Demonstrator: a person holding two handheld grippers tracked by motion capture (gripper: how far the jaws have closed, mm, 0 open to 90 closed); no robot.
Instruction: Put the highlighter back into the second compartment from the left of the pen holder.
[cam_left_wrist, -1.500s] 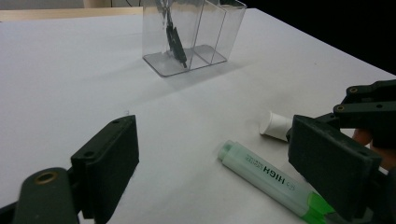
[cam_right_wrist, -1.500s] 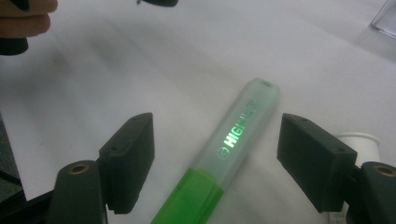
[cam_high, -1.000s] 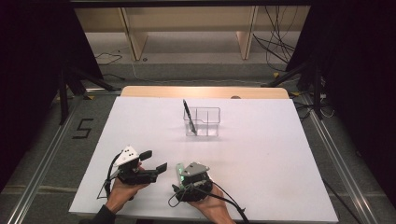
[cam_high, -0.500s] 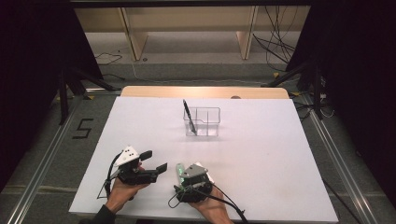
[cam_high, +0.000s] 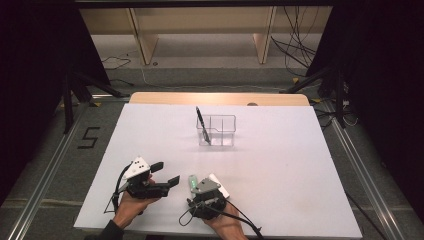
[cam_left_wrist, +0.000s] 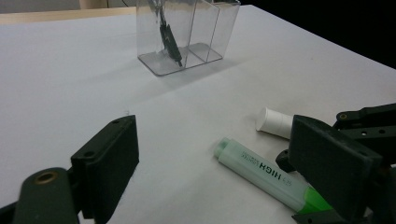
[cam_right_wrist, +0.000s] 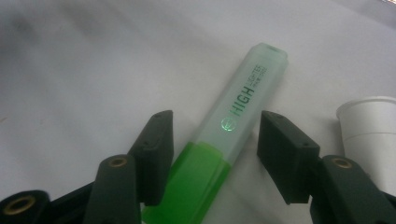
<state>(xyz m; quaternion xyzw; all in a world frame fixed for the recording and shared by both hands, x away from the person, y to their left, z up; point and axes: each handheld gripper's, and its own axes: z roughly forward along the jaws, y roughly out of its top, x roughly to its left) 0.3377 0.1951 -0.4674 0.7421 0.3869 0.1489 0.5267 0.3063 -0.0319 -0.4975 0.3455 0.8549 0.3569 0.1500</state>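
The right gripper (cam_right_wrist: 212, 154), jaws just closing, straddles the green highlighter (cam_right_wrist: 224, 140) without pressing it; the left gripper (cam_left_wrist: 224, 172) stands wide beside it.

"HIGH" on green highlighter (cam_right_wrist: 233, 126); floor "5" (cam_high: 89, 137)

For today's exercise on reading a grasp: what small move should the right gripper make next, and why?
Probably close the jaws a little further. The right gripper straddles the green highlighter lying on the table; its jaws have just been closing, but gaps remain beside both pads.

White tube (cam_right_wrist: 369, 123) cut off rightward.
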